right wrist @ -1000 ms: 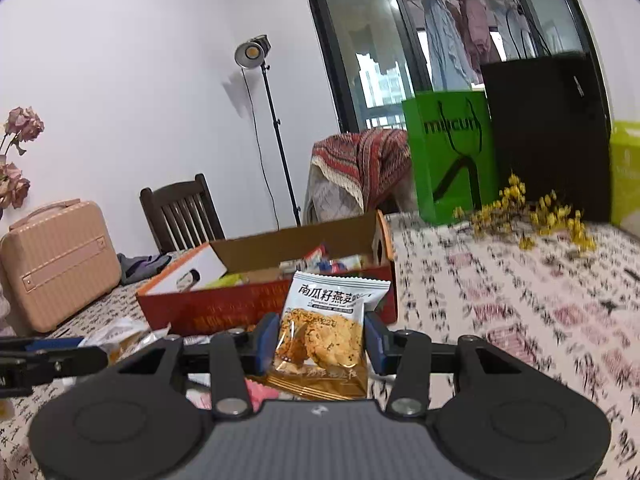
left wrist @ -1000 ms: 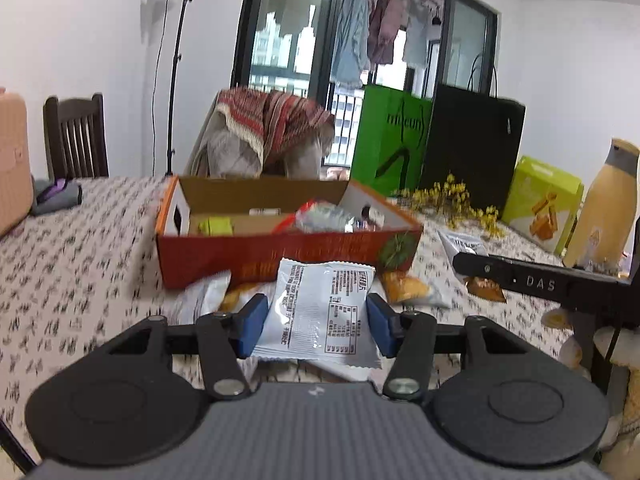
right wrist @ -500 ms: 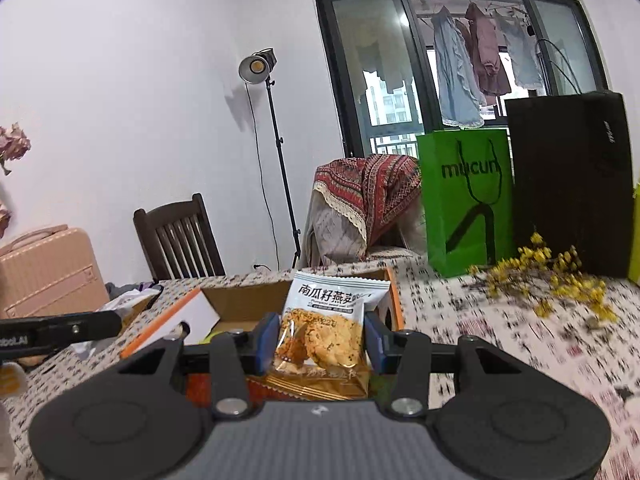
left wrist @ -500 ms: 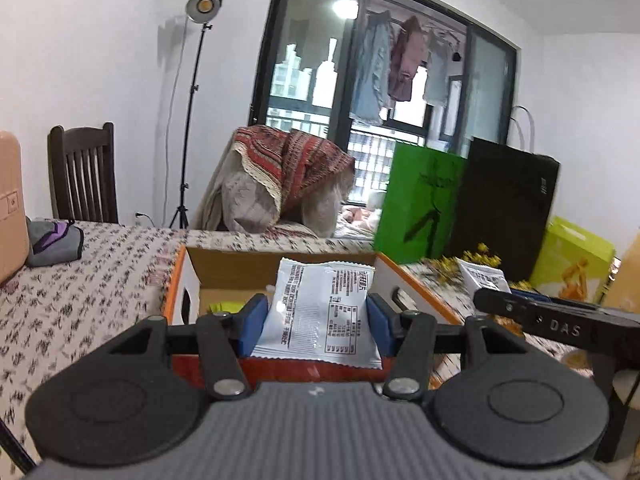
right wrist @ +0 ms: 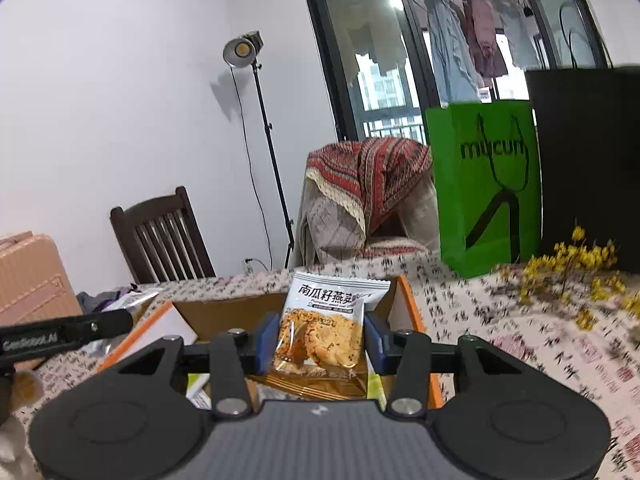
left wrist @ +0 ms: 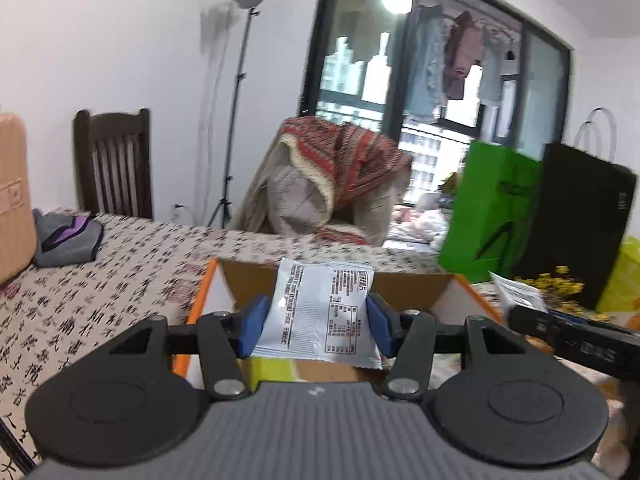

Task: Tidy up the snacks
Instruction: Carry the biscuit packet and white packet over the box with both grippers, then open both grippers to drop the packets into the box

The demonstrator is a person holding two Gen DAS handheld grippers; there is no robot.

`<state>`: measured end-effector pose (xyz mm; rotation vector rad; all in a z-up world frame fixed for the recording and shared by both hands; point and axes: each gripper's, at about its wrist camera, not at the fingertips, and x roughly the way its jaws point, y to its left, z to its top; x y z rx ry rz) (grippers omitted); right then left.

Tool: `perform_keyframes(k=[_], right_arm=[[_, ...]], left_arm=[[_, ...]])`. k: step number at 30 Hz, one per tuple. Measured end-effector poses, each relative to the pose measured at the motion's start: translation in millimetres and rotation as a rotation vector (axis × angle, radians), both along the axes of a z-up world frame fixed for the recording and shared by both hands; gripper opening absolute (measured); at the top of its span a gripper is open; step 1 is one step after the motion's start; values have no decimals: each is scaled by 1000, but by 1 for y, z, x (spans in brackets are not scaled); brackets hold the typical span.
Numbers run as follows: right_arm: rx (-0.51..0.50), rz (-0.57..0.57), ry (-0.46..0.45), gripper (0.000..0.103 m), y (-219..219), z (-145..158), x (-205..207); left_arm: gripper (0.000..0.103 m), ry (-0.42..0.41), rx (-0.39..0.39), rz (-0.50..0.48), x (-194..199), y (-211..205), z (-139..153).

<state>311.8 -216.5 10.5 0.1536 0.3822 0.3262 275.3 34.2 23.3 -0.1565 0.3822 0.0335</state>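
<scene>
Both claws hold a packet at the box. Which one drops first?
Left, marginally. Its white packet looks centred over the box; the right claw holds its packet near the box's right wall.

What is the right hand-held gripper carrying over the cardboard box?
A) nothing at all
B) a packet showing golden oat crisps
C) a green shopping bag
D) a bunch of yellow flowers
B: in the right wrist view the right hand-held gripper has its blue pads pressed on both sides of a packet of golden oat crisps, held above the open cardboard box.
</scene>
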Motion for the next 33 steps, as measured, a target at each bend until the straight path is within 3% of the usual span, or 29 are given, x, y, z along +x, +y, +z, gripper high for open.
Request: perform_keyframes(k=[10, 13, 15, 16, 17, 21, 28, 33], right_arm=[[-37, 4, 48, 45, -3, -31, 15], [-63, -6, 50, 49, -2, -36, 15], [-46, -5, 60, 68, -4, -38, 15], [-33, -3, 61, 84, -6, -39, 15], [-12, 21, 59, 91, -8, -39, 15], [-38, 27, 19, 103, -3, -36, 8], [-35, 15, -15, 103, -5, -30, 4], [-37, 15, -40, 103, -6, -17, -3]], left_arm=[[57, 78, 27, 11, 18, 12, -34], [73, 59, 30, 20, 15, 12, -34], [90, 38, 24, 31, 12, 13, -33], [94, 28, 23, 37, 10, 13, -32], [103, 15, 19, 42, 9, 14, -32], [103, 18, 13, 43, 9, 14, -31], [103, -6, 19, 45, 3, 12, -25], [103, -54, -7, 36, -11, 10, -5]])
